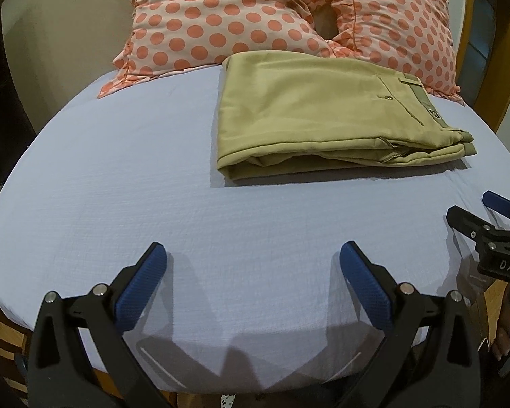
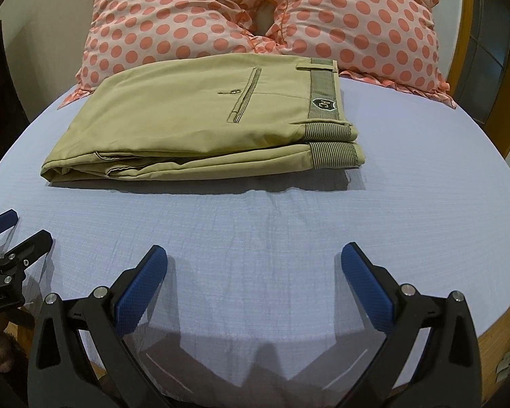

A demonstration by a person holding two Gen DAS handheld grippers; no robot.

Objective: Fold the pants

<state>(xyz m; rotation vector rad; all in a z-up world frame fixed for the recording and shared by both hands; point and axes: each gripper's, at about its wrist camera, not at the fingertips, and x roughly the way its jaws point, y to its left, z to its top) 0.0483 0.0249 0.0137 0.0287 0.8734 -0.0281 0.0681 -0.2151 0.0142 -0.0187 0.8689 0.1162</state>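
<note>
Right wrist view: right gripper [image 2: 253,255] and left gripper [image 1: 253,255] hover nearest, jaws spread wide, holding nothing. Bare blue sheet [image 2: 255,224] separates them from the pants [image 2: 200,125], lying folded mid-bed with the waistband right. Pillows [image 2: 255,17] crowd the far edge. Folding appears complete; next calls for withdrawal only.
</note>
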